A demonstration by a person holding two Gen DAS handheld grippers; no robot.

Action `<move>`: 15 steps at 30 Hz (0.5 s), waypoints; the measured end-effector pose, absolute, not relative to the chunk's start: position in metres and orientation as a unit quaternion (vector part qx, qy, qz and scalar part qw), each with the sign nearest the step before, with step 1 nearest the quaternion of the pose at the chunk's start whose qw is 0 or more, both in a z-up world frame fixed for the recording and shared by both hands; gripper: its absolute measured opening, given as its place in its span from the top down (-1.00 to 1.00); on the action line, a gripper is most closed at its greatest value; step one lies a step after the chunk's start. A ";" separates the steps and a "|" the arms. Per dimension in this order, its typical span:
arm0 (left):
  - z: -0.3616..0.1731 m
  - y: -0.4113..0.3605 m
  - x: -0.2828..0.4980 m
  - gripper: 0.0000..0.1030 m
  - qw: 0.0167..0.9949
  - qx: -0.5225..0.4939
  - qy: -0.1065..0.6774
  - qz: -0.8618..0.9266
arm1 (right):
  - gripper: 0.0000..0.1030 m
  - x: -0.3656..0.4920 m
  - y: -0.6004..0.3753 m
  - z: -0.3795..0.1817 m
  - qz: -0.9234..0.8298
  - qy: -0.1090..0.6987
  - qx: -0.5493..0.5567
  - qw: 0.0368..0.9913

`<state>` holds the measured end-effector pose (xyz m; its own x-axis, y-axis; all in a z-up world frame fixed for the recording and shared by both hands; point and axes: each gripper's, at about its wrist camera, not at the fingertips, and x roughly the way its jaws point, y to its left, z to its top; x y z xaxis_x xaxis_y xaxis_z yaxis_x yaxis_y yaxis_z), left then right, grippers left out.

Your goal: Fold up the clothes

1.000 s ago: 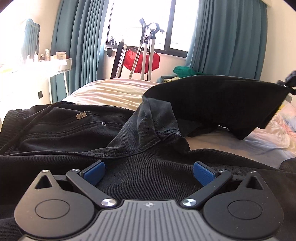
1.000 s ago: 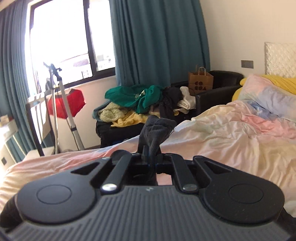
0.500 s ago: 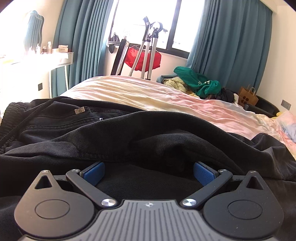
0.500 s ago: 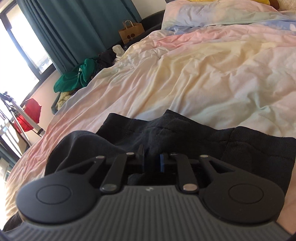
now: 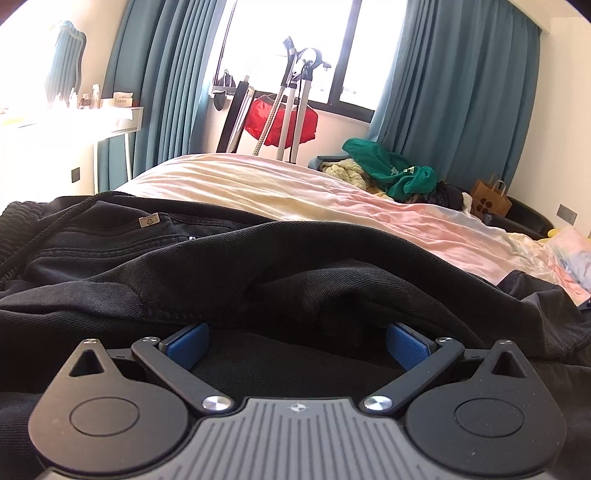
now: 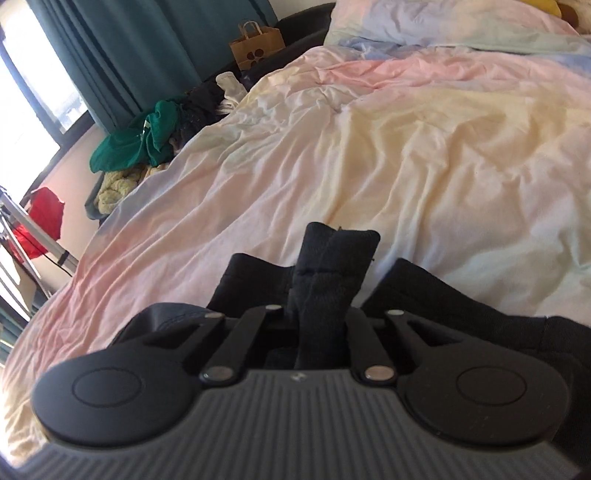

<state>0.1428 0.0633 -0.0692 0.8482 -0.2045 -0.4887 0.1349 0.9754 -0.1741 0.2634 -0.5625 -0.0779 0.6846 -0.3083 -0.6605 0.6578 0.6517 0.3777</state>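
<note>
A pair of black trousers [image 5: 229, 273] lies across the bed, its elastic waistband [image 5: 14, 229] at the left and one leg folded over the other. My left gripper [image 5: 297, 341] rests low on the black cloth, open, its blue pads [image 5: 186, 341] wide apart with a fold of cloth over their tips. My right gripper [image 6: 319, 317] is shut on the trouser leg end [image 6: 332, 258], which sticks up between the fingers just above the sheet.
The bed [image 6: 406, 147] has a rumpled pastel sheet, with pillows [image 6: 443, 22] at the head. A pile of clothes [image 5: 384, 173] and a paper bag [image 5: 491, 197] sit beyond the far side. A drying rack with a red bag [image 5: 284, 118] stands by the window.
My right gripper carried the raised trouser leg over and down onto the bed. The leg now lies folded over the rest of the trousers. My left gripper has stayed in place.
</note>
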 end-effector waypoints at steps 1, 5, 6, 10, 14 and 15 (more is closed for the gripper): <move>-0.069 0.063 0.143 -0.99 0.960 -0.069 0.257 -0.091 | 0.88 0.278 -0.558 -0.062 -0.277 0.276 0.296 0.871; -0.068 0.065 0.142 -0.99 0.962 -0.076 0.242 -0.096 | 0.89 0.331 -0.527 0.012 -0.233 0.234 0.251 0.910; -0.068 0.066 0.142 -0.99 0.963 -0.078 0.238 -0.097 | 0.89 0.342 -0.517 0.040 -0.212 0.212 0.241 0.923; -0.066 0.074 0.141 -0.99 0.960 -0.117 0.232 -0.107 | 0.89 0.338 -0.500 0.118 -0.158 0.082 0.195 0.965; -0.064 0.075 0.140 -0.99 0.960 -0.115 0.231 -0.104 | 0.90 0.313 -0.538 0.093 -0.196 0.073 0.188 0.960; -0.065 0.075 0.140 -0.99 0.960 -0.113 0.233 -0.104 | 0.89 0.307 -0.552 0.070 -0.215 0.096 0.188 0.954</move>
